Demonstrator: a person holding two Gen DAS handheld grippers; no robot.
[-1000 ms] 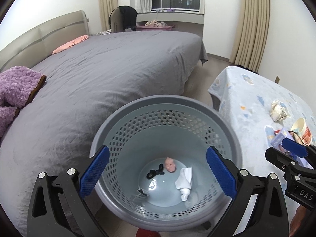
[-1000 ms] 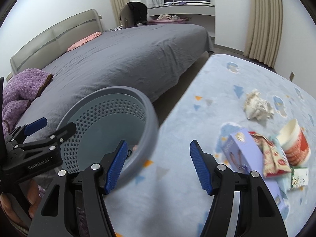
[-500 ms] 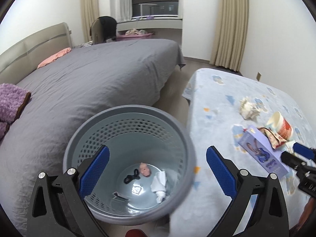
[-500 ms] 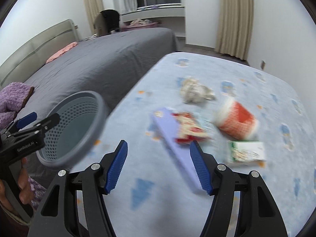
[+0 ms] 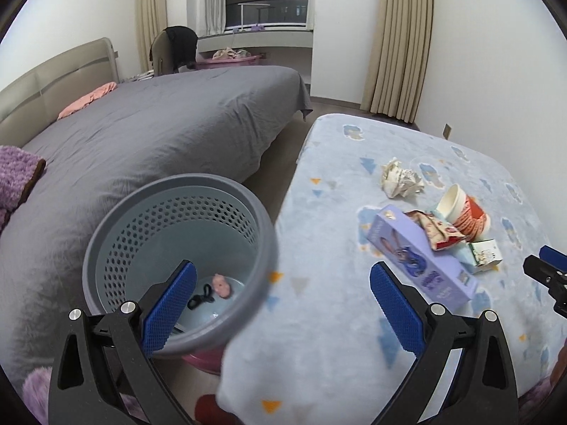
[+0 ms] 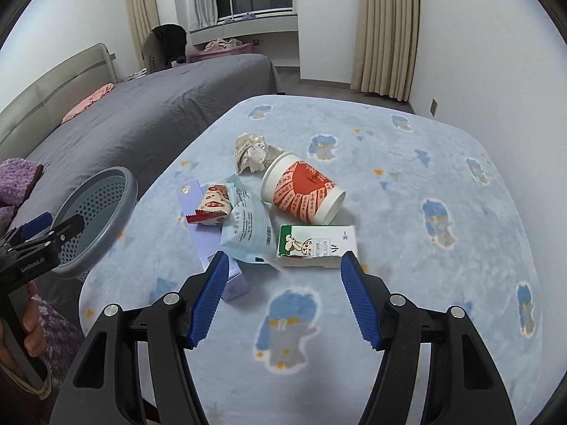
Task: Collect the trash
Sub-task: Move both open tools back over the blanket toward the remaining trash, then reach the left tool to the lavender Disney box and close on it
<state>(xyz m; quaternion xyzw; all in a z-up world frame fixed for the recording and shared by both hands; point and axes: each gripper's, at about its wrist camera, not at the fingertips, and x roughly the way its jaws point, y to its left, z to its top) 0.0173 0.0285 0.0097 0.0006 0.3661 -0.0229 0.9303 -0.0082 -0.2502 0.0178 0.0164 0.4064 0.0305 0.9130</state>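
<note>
A heap of trash lies on the light-blue table cover (image 6: 425,184): crumpled paper (image 6: 253,152), a red-and-white paper cup (image 6: 301,191) on its side, a pale blue wrapper (image 6: 248,226), a red snack wrapper (image 6: 212,205), a purple box (image 6: 209,244) and a green-and-white carton (image 6: 319,242). My right gripper (image 6: 285,258) is open, its tips just short of the carton and the wrapper. The grey perforated basket (image 5: 177,184) stands left of the table and holds a pink lump (image 5: 221,281) and a black scrap (image 5: 202,292). My left gripper (image 5: 281,272) is open above the basket's right rim, holding nothing.
A grey bed (image 5: 159,134) fills the left side, with a purple blanket (image 5: 17,173) on it. The basket rests on something pink (image 5: 202,361). A hand (image 6: 32,340) holds the left gripper (image 6: 53,225). The right gripper (image 5: 545,265) shows at the table's right edge.
Both views have swung right, from the basket toward the table. The basket has slid left and the trash heap now sits right before the right gripper. Both sets of jaws stand as wide as before.
</note>
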